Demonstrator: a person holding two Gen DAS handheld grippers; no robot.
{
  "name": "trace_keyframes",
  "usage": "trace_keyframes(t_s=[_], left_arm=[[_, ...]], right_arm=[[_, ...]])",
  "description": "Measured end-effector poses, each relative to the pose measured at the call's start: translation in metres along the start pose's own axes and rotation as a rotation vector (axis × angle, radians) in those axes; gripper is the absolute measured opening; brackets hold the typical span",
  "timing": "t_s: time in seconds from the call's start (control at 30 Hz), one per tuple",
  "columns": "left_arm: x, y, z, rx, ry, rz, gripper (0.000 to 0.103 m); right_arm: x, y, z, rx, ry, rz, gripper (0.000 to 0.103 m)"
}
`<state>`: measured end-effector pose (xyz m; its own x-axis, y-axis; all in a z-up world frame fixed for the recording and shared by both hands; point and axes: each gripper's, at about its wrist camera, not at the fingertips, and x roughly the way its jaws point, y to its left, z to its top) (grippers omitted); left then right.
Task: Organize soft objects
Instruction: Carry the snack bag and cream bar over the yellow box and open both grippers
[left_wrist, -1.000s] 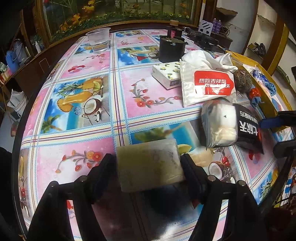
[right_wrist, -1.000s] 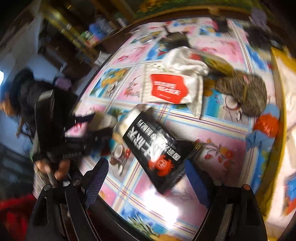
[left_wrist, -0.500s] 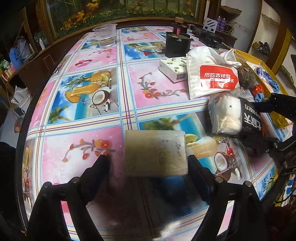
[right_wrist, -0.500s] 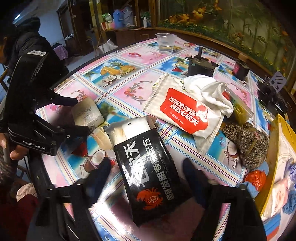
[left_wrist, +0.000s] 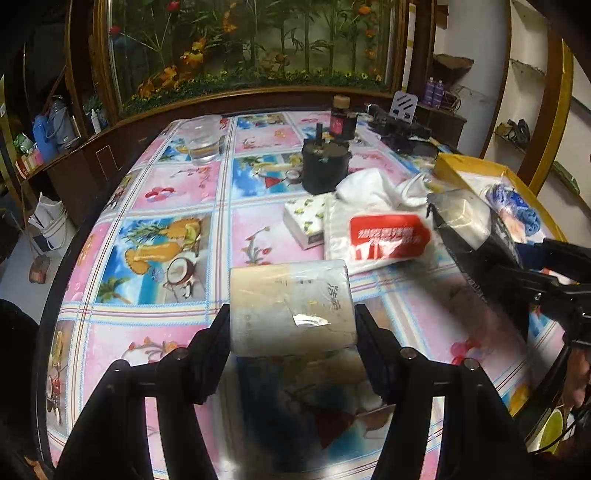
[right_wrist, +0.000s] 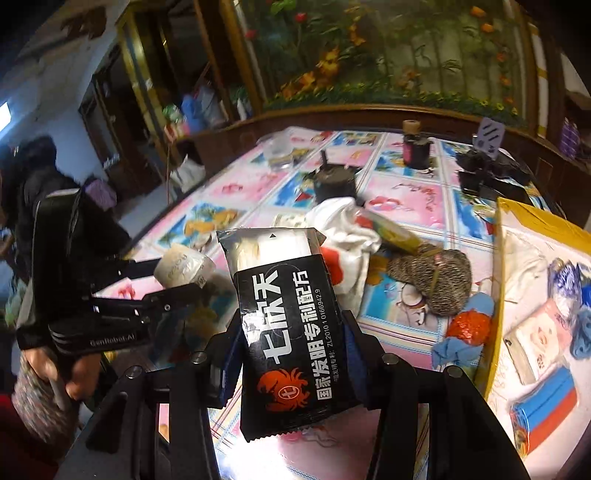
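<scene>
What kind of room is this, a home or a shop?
Probably a home's dining or living room: a table under a fruit-print oilcloth, a planted glass tank behind it, and shelves of household bottles.

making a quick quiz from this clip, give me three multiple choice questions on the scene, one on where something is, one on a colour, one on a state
1. Where is the clear plastic cup?
A. inside the yellow box
B. on the table's far side, near the dark wooden ledge
C. between the left gripper's fingers

2. What colour is the label on the white bag lying on the table?
A. red
B. green
C. purple

3. What is the right gripper doing?
A. hanging with nothing in it
B. pressing on the knitted brown pouch
C. holding the black packet with the crab logo

Answers:
1 B: the cup stands at the far edge by the ledge.
2 A: a red panel with white writing sits on the bag.
3 C: the packet sits upright between the fingers, jaws closing on it, clear of the table.
</scene>
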<state>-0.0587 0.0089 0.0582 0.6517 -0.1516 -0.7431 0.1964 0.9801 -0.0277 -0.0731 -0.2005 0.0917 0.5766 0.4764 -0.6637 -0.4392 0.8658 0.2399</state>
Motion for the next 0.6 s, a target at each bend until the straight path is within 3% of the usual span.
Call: trace_keyframes(t_s=[0.17, 0.6], left_arm=[[-0.004, -0.037, 0.015, 0.036, -0.039, -0.051, 0.063], [0.013, -0.141, 0.039, 0.178, -0.017, -0.150, 0.063]], right_arm=[[-0.020, -0.023, -0.002, 0.102, -0.066, 0.000, 0.053], [-0.077, -0.118, -0.025, 0.369, -0.189, -0.018, 0.053]])
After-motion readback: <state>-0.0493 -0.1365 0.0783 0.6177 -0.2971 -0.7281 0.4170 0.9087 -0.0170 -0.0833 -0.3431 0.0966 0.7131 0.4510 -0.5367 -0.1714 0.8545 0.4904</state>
